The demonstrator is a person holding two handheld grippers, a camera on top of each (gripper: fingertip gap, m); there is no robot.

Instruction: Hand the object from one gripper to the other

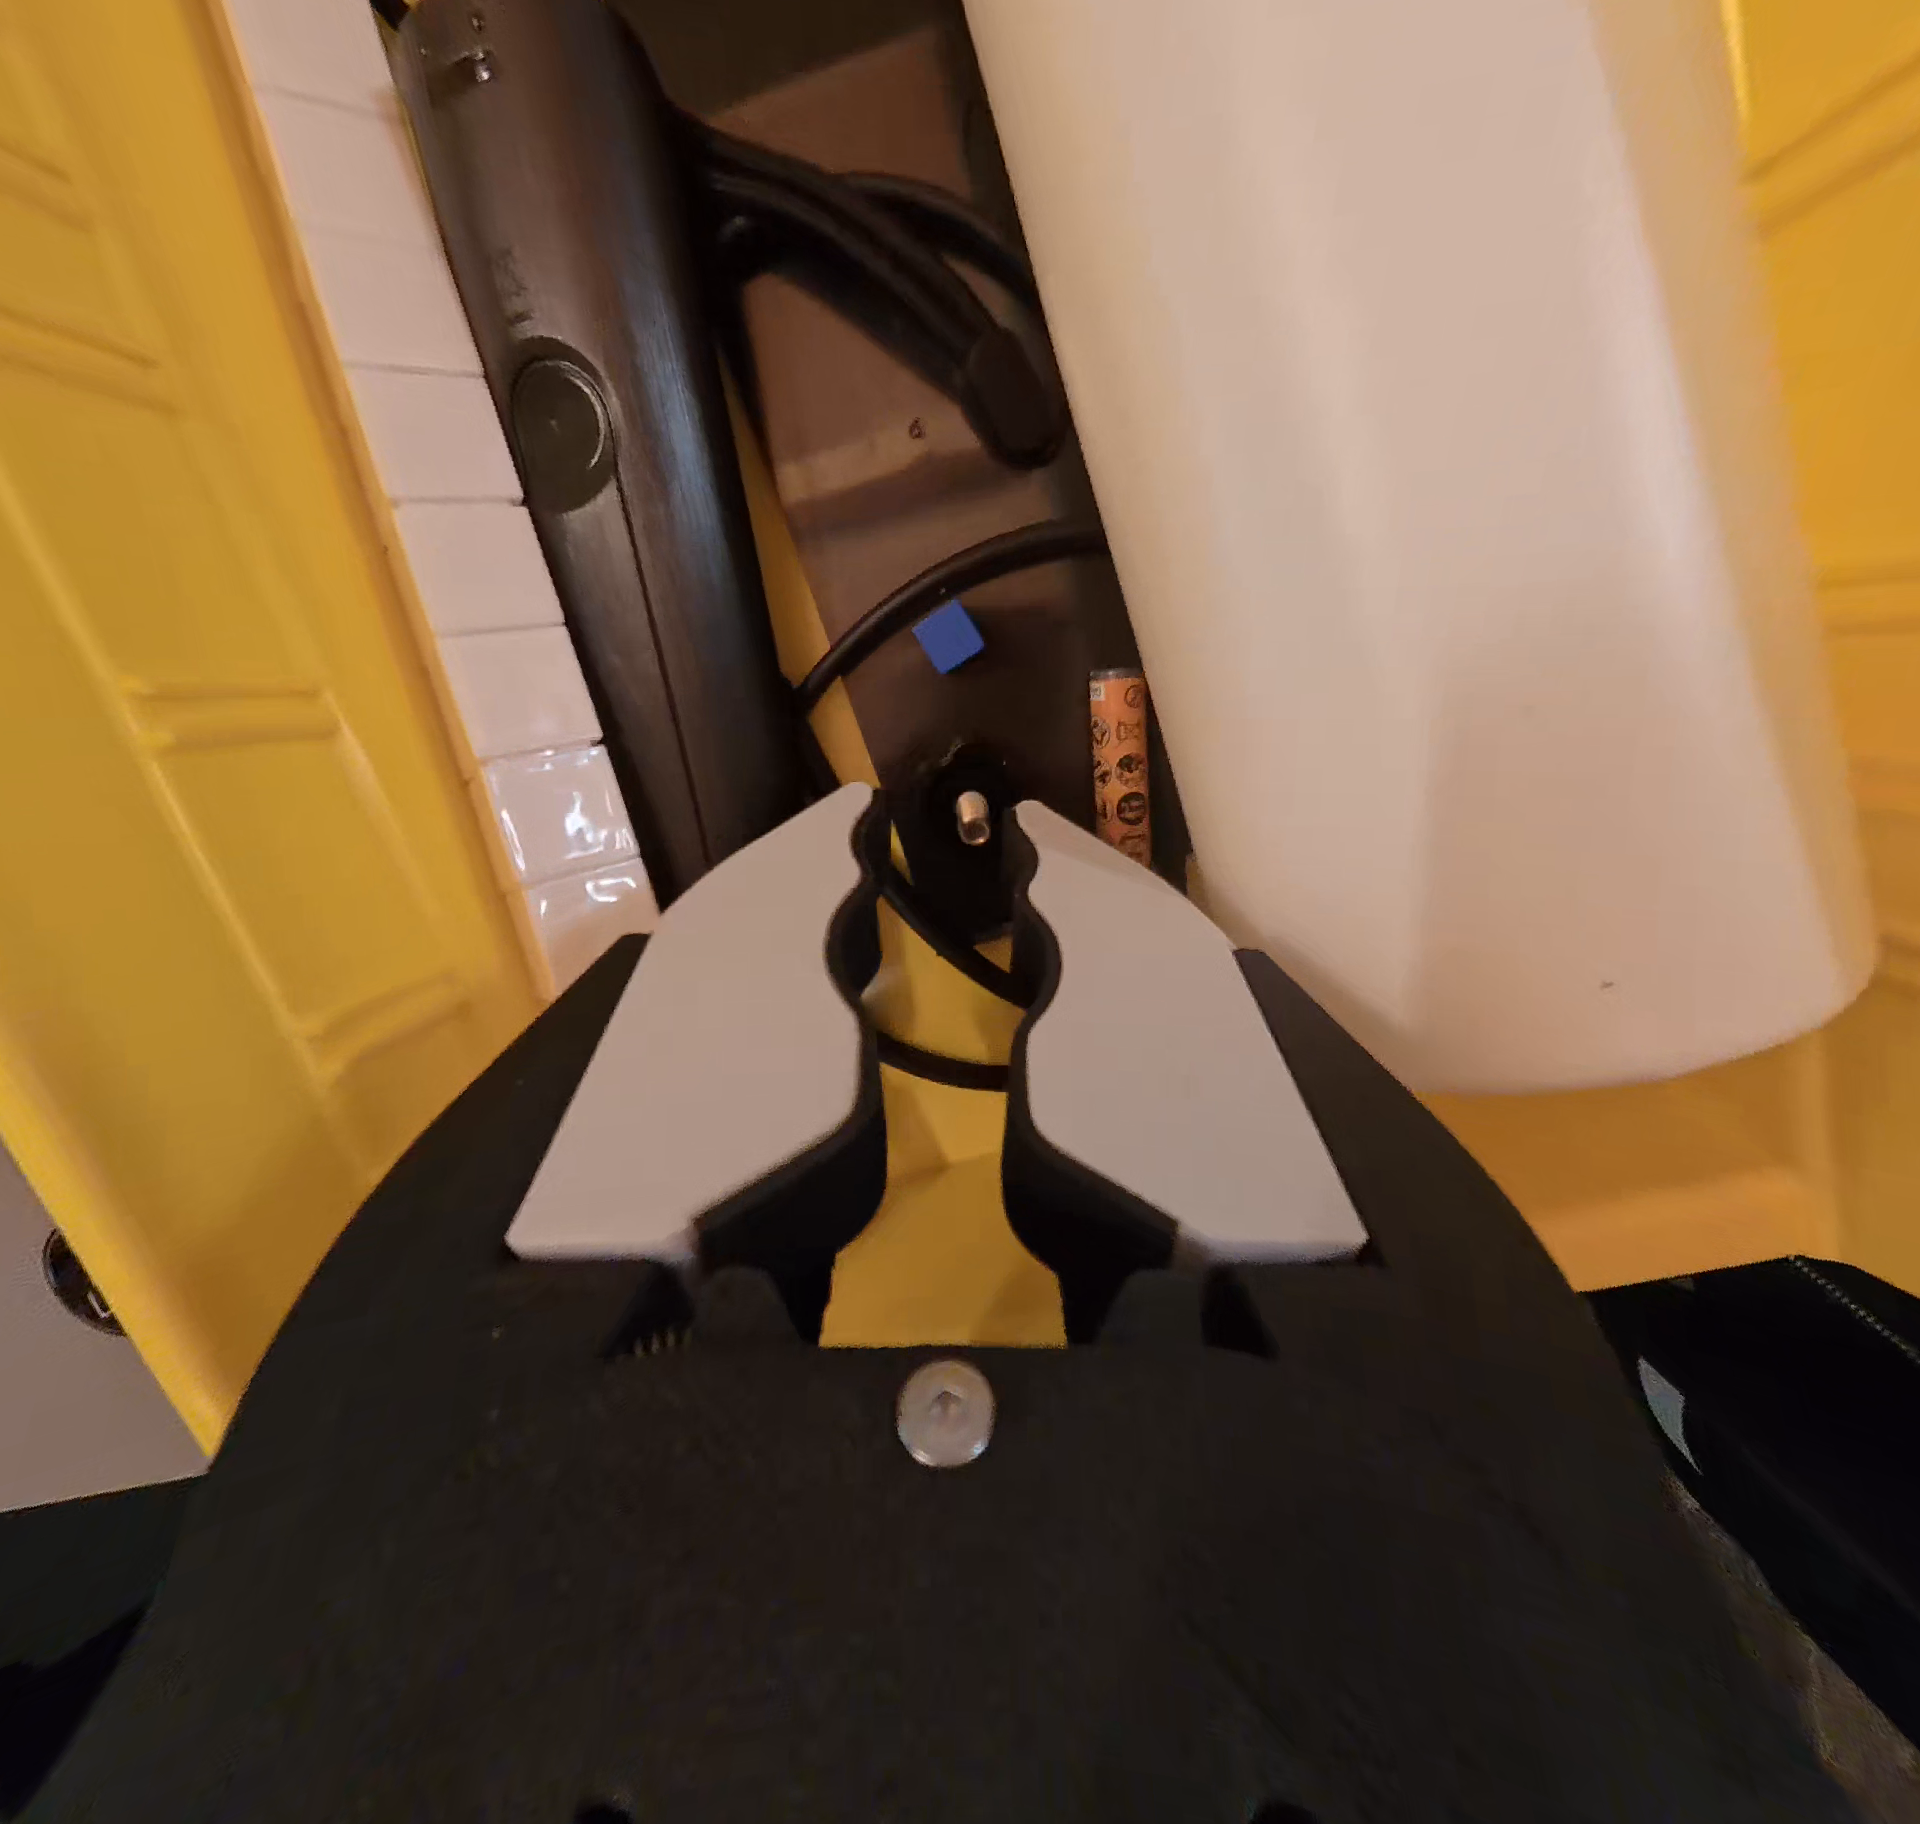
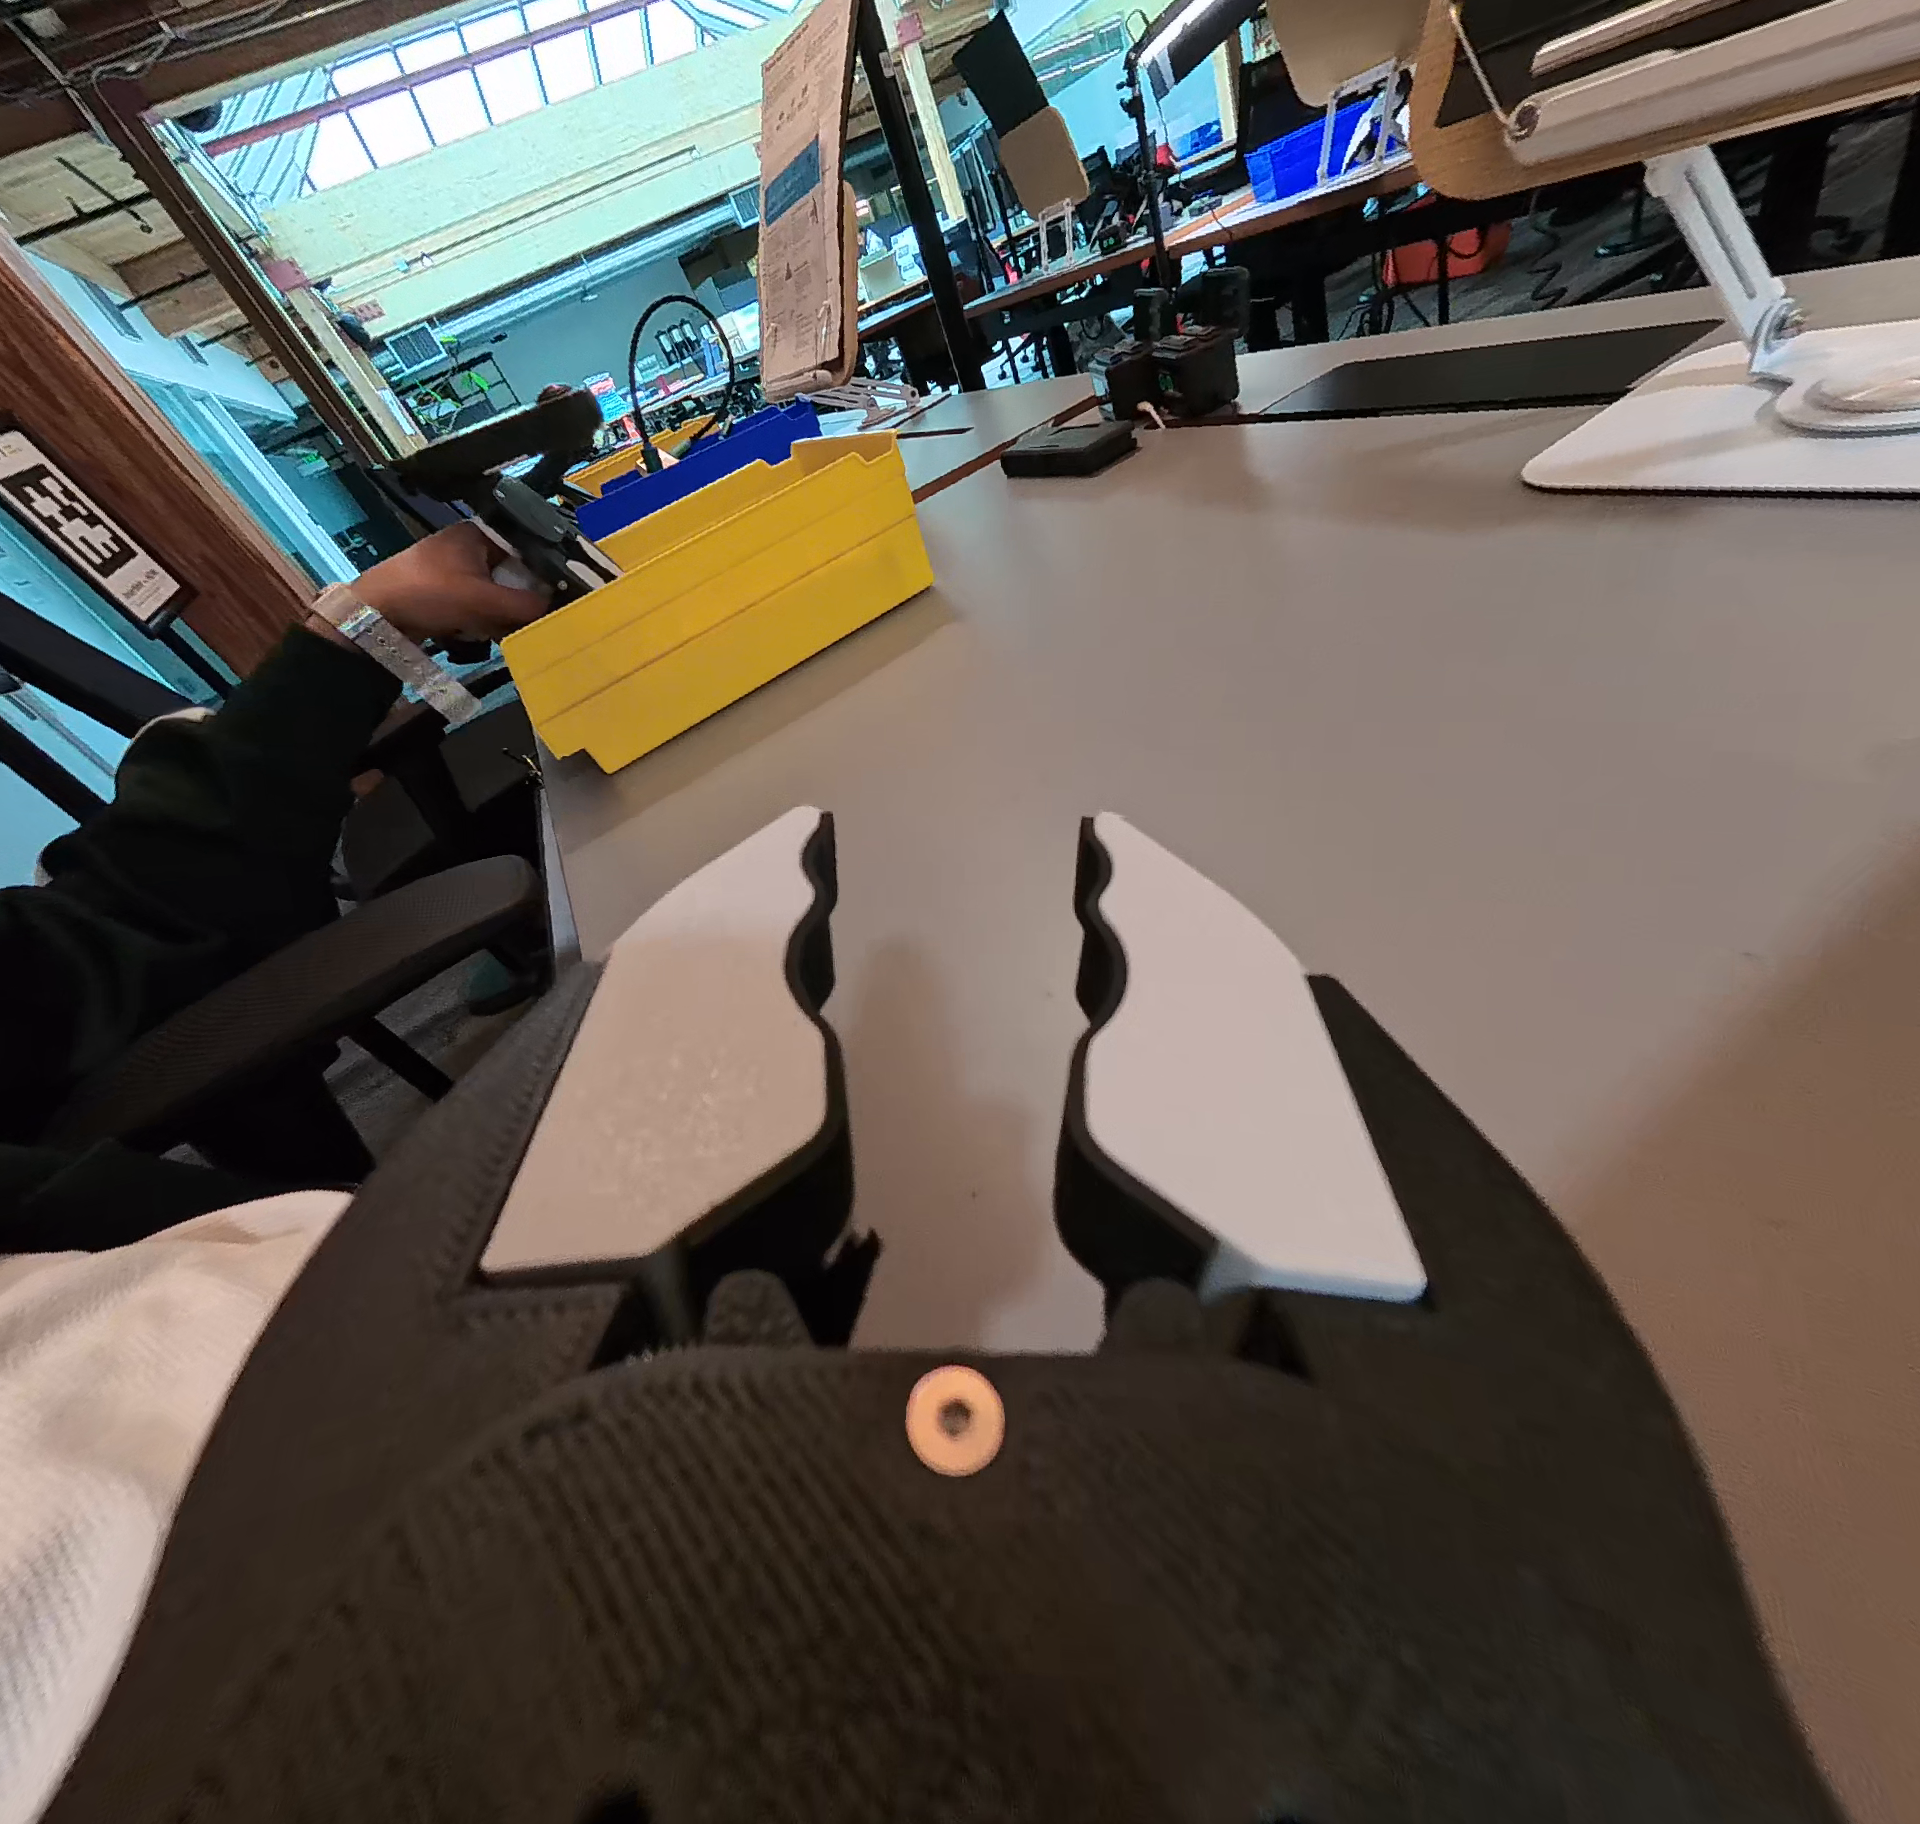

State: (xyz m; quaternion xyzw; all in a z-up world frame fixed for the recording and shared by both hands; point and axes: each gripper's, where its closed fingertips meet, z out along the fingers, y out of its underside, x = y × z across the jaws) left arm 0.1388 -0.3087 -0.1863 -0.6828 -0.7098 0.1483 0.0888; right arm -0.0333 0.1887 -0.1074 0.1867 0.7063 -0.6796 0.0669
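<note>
In the left wrist view my left gripper is down inside a yellow bin. Its jaws are nearly closed around a black plug with a metal pin, and the plug's black cable loops between the fingers. In the right wrist view my right gripper is open and empty, low over the grey table. Far to its left the left gripper, held by a hand, dips into the same yellow bin.
In the bin lie a long dark device with a round button, a large white container, an orange patterned tube and a white ribbed piece. A blue bin stands behind, a white monitor stand at the right, a chair at the left. Some 55 centimeters of space lies between my two pairs of fingers.
</note>
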